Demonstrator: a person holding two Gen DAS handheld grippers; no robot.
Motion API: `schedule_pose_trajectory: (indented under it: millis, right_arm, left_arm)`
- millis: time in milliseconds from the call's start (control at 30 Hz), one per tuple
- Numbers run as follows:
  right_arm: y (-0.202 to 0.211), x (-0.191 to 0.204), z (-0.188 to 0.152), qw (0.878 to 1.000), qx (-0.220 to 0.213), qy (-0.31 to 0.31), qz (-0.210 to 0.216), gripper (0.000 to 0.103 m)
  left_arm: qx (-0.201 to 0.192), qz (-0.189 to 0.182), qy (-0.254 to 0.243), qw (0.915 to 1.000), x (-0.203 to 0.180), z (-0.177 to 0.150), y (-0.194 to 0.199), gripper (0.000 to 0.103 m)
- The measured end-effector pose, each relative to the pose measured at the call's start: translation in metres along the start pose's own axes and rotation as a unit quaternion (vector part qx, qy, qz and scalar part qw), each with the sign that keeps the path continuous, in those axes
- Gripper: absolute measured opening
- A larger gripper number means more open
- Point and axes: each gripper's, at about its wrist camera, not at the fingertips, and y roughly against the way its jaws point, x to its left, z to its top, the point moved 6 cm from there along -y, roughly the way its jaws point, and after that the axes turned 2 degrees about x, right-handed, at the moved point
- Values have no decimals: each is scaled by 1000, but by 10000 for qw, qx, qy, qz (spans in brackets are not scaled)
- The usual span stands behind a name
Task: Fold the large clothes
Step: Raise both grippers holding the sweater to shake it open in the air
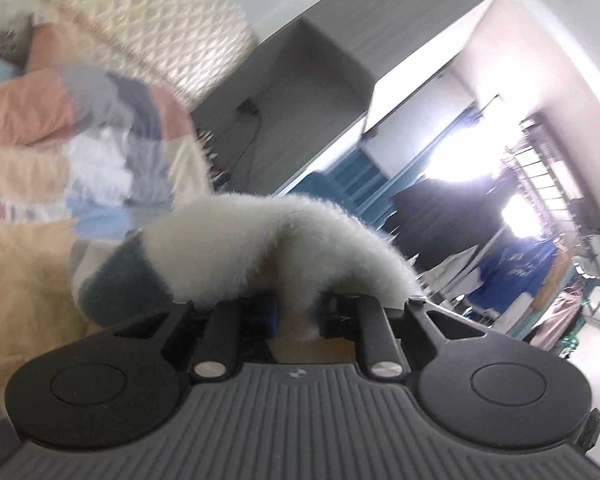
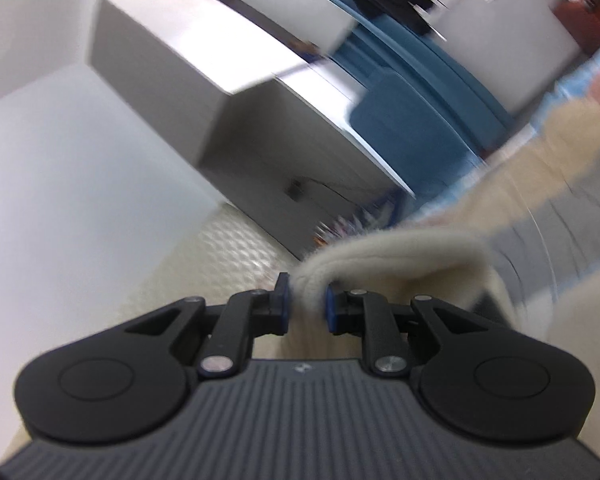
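Both tools are clenched on cloth. The left gripper (image 1: 296,312) pinches a bunched fold of a fluffy white garment (image 1: 260,240) between its blue pads, with a dark teal band of the same fabric hanging just to the left of them. The right gripper (image 2: 306,304) bites a rolled cream edge of what looks to be the same garment (image 2: 400,256), which drapes off to the right of its jaws

The fabric reads as thick, plush fleece — soft, limp, with no stiffness of its own, so it will sag between the two holds and cling rather than slip. It is probably bulky more than heavy, and nothing about it is fragile. Hems and corners are the sensible places to grip, taking a good bite because the pile compresses

The garment is held up off the bed (image 1: 28,280), whose pastel patchwork cover lies to the left in the left wrist view. Too little of the garment shows to tell its long axis; I judge it runs roughly from one grip to the other, the rest hanging below, out of view
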Motion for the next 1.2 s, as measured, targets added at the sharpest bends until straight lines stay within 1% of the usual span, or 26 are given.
schedule_pose_trajectory:
  millis: [67, 267, 433, 533, 667, 767, 867, 933, 1000, 1100, 1200]
  right_arm:
    - [7, 22, 15, 9994, -90, 329, 34, 20]
    - [32, 78, 69, 9946, -421, 866, 385, 20]
    - [64, 129, 113, 9880, -688, 1126, 797, 20]
    - [85, 164, 135, 9805, -849, 1461, 1003, 20]
    - [113, 209, 168, 9682, -1126, 1751, 1386, 20]
    - [130, 241, 196, 9590, -1389, 1928, 1544, 20]
    - [135, 260, 225, 9556, -1550, 1934, 1594, 20]
    - [131, 263, 237, 9522, -1672, 2081, 1482, 20]
    - [115, 254, 242, 9508, -1736, 2261, 1214, 20]
    - [75, 215, 242, 9616, -1471, 2185, 768, 20]
    - [20, 165, 229, 9710, -1059, 2125, 296, 20]
  left_arm:
    - [-117, -131, -81, 9998, -16, 10, 7, 19]
    - [-497, -574, -313, 9966, -79, 46, 26, 19]
    - [-837, -936, -450, 9911, -139, 84, 44, 19]
    - [-1092, -1104, -622, 9859, -176, 109, 61, 19]
    - [-1455, -1458, -858, 9748, -227, 143, 85, 19]
    - [-1583, -1648, -1019, 9682, -262, 163, 94, 19]
    - [-1637, -1808, -1090, 9636, -290, 180, 93, 19]
    - [-1600, -1850, -1144, 9629, -305, 189, 85, 19]
    - [-1498, -1771, -1179, 9656, -311, 192, 68, 19]
    - [-1216, -1531, -1183, 9735, -301, 186, 28, 19]
    - [-794, -1215, -1117, 9831, -268, 168, -25, 19]
